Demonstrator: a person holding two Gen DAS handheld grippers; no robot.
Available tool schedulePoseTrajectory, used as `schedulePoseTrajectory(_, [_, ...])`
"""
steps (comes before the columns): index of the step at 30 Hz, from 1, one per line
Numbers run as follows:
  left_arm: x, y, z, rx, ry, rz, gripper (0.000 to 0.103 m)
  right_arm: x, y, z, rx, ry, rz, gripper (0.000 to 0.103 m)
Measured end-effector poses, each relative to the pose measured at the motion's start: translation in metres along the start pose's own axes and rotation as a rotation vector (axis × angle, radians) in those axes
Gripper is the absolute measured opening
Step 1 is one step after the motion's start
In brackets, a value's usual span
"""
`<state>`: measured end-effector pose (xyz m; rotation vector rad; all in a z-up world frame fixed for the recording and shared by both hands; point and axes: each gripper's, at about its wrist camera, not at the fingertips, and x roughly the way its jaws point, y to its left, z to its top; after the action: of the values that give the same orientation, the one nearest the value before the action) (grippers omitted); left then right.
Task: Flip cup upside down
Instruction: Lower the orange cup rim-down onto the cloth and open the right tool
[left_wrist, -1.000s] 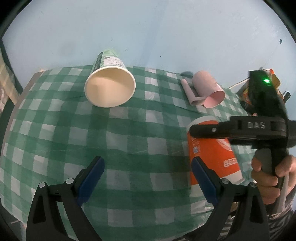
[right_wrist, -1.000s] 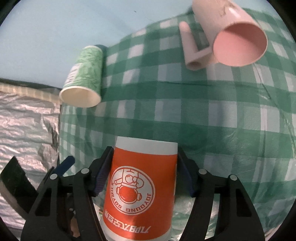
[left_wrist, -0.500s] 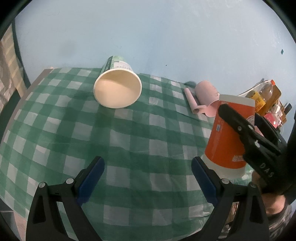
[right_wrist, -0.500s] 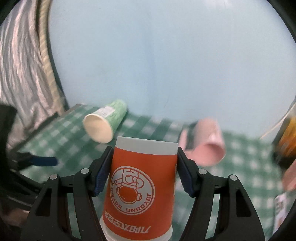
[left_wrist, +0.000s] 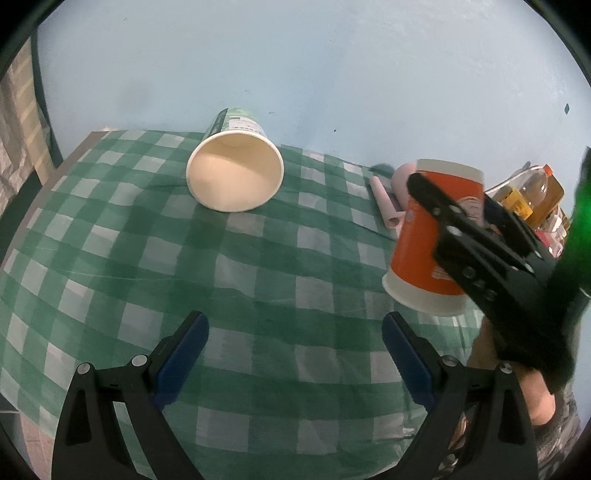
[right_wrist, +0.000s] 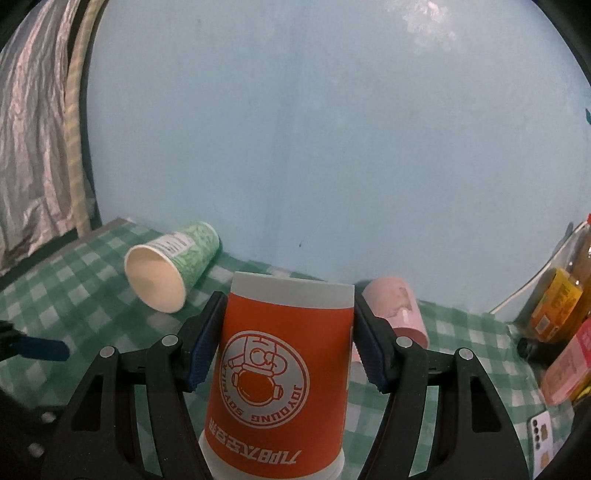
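I see a green-checked tablecloth (left_wrist: 258, 266) spread before a pale blue wall (left_wrist: 295, 74). Far left on it, a green paper cup (right_wrist: 173, 266) lies on its side, its open mouth facing me. Far right, a pink cup (right_wrist: 397, 308) also lies tipped over. Bottles (right_wrist: 557, 306) crowd the far right edge, and a silvery curtain (right_wrist: 33, 129) hangs at left.

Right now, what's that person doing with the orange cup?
A person is holding the orange cup in the right tongs, squeezed between the two blue pads. The cup is upside down, wide end at the bottom, lifted above the checked tablecloth. The left tongs are open and holding nothing. A green cup and a pink cup lie on their sides near the wall.
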<state>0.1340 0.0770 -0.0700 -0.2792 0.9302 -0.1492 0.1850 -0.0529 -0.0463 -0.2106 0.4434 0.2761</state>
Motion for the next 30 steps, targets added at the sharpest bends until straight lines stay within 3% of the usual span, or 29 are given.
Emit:
schedulePoseTrajectory(9, [-0.002, 0.000, -0.004, 0.006, -0.002, 0.006, 0.096, 0.011, -0.002, -0.013, 0.004, 0.047, 0.019, 0.067])
schedulePoseTrajectory(23, [-0.007, -0.003, -0.019, 0.025, -0.006, 0.023, 0.096, -0.025, -0.007, -0.032, 0.062, 0.076, 0.108, 0.067])
schedulePoseTrajectory(25, [-0.009, -0.006, -0.019, 0.031, -0.013, 0.027, 0.096, -0.028, -0.008, -0.032, 0.073, 0.076, 0.116, 0.070])
schedulePoseTrajectory(27, [-0.012, -0.008, -0.020, 0.039, -0.022, 0.036, 0.096, -0.031, -0.009, -0.031, 0.082, 0.066, 0.116, 0.081])
schedulePoseTrajectory(30, [-0.018, -0.014, -0.022, 0.058, -0.050, 0.044, 0.096, -0.040, -0.014, -0.029, 0.102, 0.037, 0.110, 0.084])
